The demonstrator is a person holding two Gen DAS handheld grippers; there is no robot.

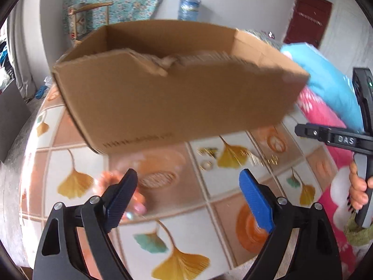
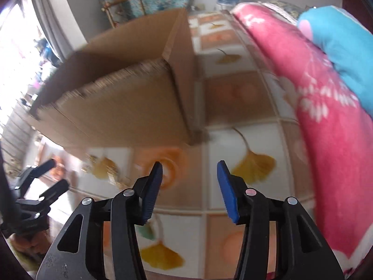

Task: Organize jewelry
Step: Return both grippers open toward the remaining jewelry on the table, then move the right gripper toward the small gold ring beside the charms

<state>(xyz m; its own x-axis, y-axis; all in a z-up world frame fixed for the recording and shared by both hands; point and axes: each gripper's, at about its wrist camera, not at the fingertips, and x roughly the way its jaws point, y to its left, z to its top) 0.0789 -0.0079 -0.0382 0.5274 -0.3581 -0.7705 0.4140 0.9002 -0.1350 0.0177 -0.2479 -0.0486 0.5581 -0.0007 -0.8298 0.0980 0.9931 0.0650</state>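
Observation:
An open cardboard box (image 1: 172, 93) stands on the leaf-patterned tablecloth (image 1: 77, 161); it also shows in the right wrist view (image 2: 121, 102). Gold jewelry lies in front of it: rings (image 1: 207, 164), a gold piece (image 1: 207, 151) and a chain (image 1: 263, 159). A blurred pink beaded piece (image 1: 112, 179) lies by my left gripper's left finger. My left gripper (image 1: 188, 186) is open and empty above the cloth. My right gripper (image 2: 190, 175) is open and empty, right of the box. Blurred gold jewelry (image 2: 102, 165) shows at its left.
A pink flowered blanket (image 2: 326, 128) and a blue cushion (image 2: 342, 46) lie along the table's right side. The right gripper's handle (image 1: 363, 140) shows at the right of the left view; the left gripper (image 2: 44, 182) at the left of the right view.

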